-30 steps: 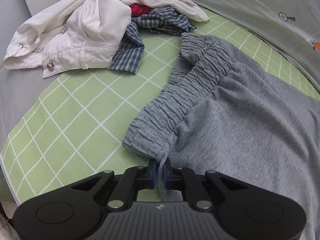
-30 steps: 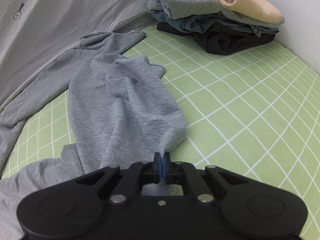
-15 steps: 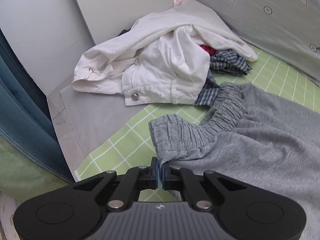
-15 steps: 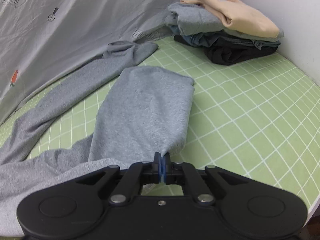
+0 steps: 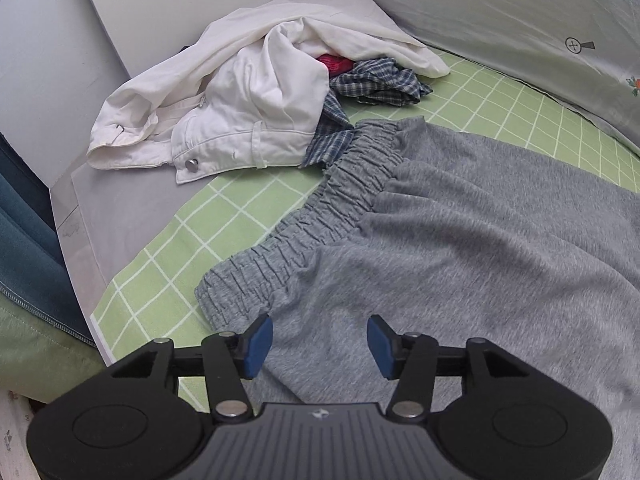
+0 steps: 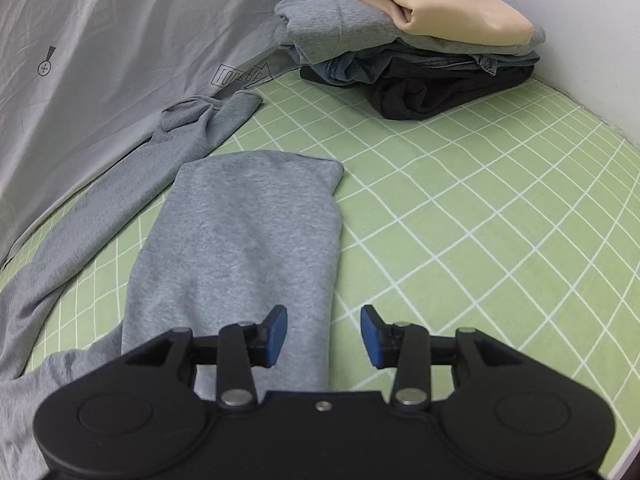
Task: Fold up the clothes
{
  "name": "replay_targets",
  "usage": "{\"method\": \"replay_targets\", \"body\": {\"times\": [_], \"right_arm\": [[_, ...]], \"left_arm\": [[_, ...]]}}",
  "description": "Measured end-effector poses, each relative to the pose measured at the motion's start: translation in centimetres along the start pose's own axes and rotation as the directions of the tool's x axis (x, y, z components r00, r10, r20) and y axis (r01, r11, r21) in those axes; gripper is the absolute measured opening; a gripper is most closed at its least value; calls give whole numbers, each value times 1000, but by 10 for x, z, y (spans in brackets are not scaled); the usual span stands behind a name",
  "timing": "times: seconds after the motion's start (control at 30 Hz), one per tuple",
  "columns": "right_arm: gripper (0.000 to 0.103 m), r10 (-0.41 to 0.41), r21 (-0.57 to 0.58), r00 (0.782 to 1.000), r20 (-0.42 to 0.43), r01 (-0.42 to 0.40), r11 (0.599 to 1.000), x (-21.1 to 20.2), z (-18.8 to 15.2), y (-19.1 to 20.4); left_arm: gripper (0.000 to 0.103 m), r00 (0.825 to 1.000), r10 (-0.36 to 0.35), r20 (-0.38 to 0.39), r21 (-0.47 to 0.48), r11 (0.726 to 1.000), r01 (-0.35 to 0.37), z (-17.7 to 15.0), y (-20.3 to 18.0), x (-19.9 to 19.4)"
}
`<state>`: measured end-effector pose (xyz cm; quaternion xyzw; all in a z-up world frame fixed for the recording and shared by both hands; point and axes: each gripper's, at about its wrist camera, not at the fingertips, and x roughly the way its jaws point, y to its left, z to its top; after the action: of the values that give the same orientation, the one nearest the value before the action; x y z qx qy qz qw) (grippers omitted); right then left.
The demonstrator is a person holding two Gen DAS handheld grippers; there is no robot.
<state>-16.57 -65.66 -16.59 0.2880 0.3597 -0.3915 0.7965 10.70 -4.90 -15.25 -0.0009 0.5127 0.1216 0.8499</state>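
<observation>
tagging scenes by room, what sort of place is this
Probably a bedroom: a bed with a green checked sheet, a printed grey quilt bunched along one side, and a stack of folded clothes by the wall.

sweatpants [image 5: 480, 232] flat on sheet [image 6: 480, 208], folded stack [image 6: 408, 52] behind

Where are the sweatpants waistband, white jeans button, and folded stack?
sweatpants waistband [image 5: 320, 216], left wrist view, mid elastic band
white jeans button [image 5: 192, 165], left wrist view, button face
folded stack [image 6: 420, 60], right wrist view, denim layer
</observation>
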Motion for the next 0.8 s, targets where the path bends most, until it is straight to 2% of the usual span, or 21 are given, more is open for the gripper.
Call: {"method": "replay_targets", "body": {"times": [0.1,0.2,0.3,0.4,0.43,0.47,0.53,0.6,0.7,0.77,0.8], "right_arm": [[41,-19,21,1000,-4,19,1000,27,20,-6],[41,0,56,1000,3,0,998,46,38,-3],[40,-39,8,999,-6,39,999,62,49,8],[29,-67,-53,998,-18,66,996,74,53,16],[8,-72,-76,997,-2,72,995,73,51,17],[1,-77,-98,997,14,78,992,71,49,18],[0,-114,-127,992,60,121,985,63,45,17],[0,-211,-116,968,138,227,967,39,40,7],[0,-386,-40,900,205,402,915,3,29,-23],[1,-476,-42,865,161,488,872,-2,18,-46],[1,-495,-49,861,117,503,863,2,12,-58]], "left_arm": [[55,1000,-19,-15,4,1000,20,3,-15,7],[57,996,-65,-55,23,998,66,3,-34,15],[57,993,-88,-79,71,993,94,-1,-56,18],[58,990,-101,-100,162,980,117,-9,-84,20],[58,989,-103,-103,190,974,121,-12,-91,21],[58,990,-100,-101,214,969,120,-15,-98,21],[60,993,-86,-80,249,963,104,-19,-107,20],[61,994,-76,-75,275,957,94,-20,-111,19],[67,994,-77,-83,250,964,95,-18,-106,22],[73,992,-84,-99,207,973,103,-16,-100,25],[75,990,-93,-109,188,976,112,-15,-97,27]]}}
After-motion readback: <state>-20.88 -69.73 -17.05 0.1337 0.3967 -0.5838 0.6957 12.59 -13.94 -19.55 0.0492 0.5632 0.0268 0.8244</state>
